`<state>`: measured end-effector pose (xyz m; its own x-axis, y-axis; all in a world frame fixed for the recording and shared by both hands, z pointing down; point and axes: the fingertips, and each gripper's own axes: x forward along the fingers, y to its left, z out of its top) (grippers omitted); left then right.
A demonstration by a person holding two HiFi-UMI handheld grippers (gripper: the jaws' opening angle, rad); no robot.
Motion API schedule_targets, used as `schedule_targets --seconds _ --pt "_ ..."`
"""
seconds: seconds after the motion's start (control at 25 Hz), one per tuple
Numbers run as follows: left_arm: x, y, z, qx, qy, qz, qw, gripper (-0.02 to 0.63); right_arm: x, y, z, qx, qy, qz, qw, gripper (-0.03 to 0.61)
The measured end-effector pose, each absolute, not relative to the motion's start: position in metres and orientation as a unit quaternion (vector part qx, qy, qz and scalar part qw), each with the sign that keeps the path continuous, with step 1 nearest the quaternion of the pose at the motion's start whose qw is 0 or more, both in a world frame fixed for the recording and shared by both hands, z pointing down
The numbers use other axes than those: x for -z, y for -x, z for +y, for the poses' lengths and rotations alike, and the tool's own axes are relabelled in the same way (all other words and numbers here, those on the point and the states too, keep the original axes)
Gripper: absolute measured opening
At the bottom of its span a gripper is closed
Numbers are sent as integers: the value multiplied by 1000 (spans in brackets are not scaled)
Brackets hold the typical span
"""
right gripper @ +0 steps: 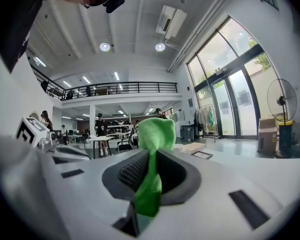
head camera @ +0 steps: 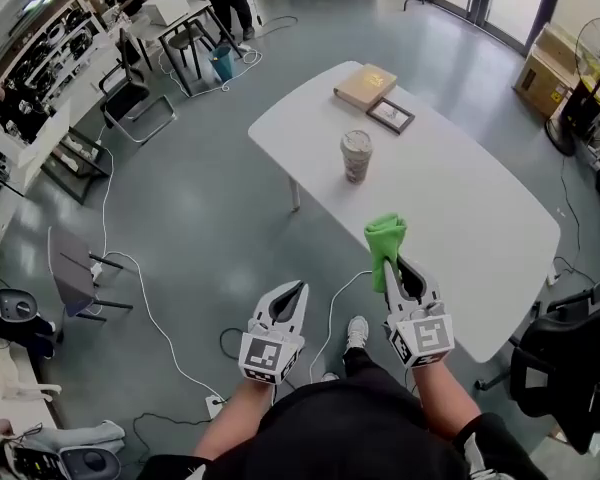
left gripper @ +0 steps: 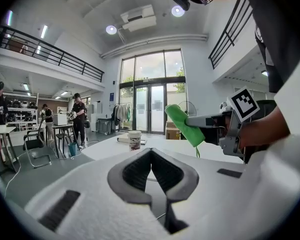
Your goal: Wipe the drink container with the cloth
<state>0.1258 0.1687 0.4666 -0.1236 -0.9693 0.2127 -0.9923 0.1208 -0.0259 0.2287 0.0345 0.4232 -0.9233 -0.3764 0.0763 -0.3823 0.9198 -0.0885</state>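
Note:
The drink container [head camera: 357, 156] is a paper cup with a lid, upright near the middle of the white table [head camera: 480, 218]. In the left gripper view the cup [left gripper: 134, 140] stands far ahead. My right gripper [head camera: 393, 266] hovers over the table's near edge, shut on a green cloth [head camera: 385, 240] that sticks up past the jaws. In the right gripper view the cloth [right gripper: 155, 134] hides the cup. Short of the table, over the floor, is my left gripper [head camera: 298, 290], shut with nothing in it. Its own view shows the right gripper [left gripper: 190, 120] and cloth [left gripper: 184, 125] to the right.
A tan book [head camera: 365, 85] and a small framed picture [head camera: 391, 115] lie at the table's far end. Cables [head camera: 150, 318] run across the floor to my left. A black office chair [head camera: 565, 368] stands by the table's right corner, with a fan [head camera: 595, 78] and cardboard box [head camera: 545, 68] beyond.

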Motion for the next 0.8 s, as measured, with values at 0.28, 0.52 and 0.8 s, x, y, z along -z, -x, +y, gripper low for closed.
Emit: schedule_targets --seconds 0.28,0.52,0.8 --pt "-473 -103 107 -90 -654 -748 73 9 -435 -209 -26 -69 -189 -979 32 58" --pt "-472 -84 77 -95 -648 -752 74 9 -435 -189 -58 -74 -181 -980 26 60" --pt "-479 -63 58 -96 -647 -752 75 9 -443 -169 -82 -107 -184 -977 21 60"
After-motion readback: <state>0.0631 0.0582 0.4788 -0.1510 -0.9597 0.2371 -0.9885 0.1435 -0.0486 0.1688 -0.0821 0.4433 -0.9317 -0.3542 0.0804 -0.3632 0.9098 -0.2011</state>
